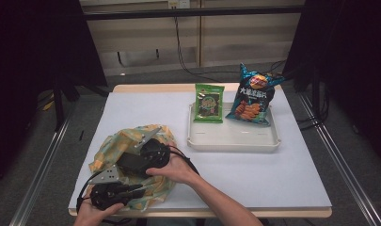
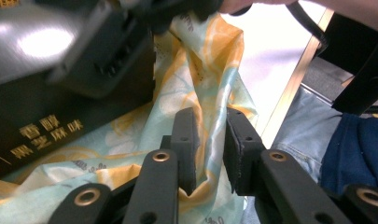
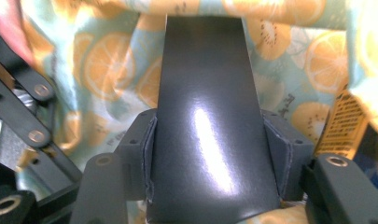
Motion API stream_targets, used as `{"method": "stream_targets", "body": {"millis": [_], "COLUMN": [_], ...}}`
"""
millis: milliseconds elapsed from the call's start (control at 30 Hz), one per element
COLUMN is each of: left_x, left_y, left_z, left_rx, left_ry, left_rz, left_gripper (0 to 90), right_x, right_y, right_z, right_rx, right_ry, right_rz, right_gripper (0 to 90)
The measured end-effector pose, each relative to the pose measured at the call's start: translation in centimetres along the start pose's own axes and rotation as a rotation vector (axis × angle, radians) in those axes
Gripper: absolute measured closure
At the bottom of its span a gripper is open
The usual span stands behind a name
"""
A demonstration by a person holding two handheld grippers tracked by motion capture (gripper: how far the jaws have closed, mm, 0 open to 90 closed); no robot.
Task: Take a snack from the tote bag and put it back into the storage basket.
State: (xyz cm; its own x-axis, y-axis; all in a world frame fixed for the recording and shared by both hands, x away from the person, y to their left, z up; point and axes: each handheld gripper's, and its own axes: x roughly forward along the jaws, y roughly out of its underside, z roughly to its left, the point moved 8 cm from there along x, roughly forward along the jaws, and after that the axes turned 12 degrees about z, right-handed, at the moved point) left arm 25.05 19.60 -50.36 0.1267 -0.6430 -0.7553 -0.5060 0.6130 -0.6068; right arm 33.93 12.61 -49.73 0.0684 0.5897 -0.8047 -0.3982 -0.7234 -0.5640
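A cloth bag [image 1: 124, 135] printed with orange slices lies crumpled at the table's front left. My right gripper [image 1: 127, 164] reaches into it from the right. In the right gripper view its pads [image 3: 279, 140] press on both sides of a glossy black box [image 3: 205, 84], with the bag's cloth [image 3: 102, 70] behind it. My left gripper [image 1: 140, 189] sits at the front edge, pointing right. In the left gripper view its jaws [image 2: 209, 135] stand slightly apart, with a loose fold of the cloth [image 2: 210, 93] between them. The black box [image 2: 37, 116] shows gold characters there.
A white tray [image 1: 233, 141] stands right of centre. A green snack bag [image 1: 209, 103] and a blue chips bag [image 1: 251, 96] lean at its far side. The table's front edge [image 2: 294, 79] runs close by the left gripper, with the person's jeans [image 2: 308, 140] beyond it.
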Motion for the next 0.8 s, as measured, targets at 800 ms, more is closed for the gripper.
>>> {"method": "stream_targets", "body": {"millis": [800], "left_x": [-0.7], "left_y": [-1.3], "left_z": [0.2], "left_rx": [-0.02], "left_ry": [-0.014], "left_rz": [-0.105], "left_gripper": [69.1], "right_x": [-5.6], "right_y": [-0.9], "right_z": [0.2], "right_rx": [0.047], "right_ry": [-0.006], "right_rz": [-0.08], "right_gripper": [43.2]}}
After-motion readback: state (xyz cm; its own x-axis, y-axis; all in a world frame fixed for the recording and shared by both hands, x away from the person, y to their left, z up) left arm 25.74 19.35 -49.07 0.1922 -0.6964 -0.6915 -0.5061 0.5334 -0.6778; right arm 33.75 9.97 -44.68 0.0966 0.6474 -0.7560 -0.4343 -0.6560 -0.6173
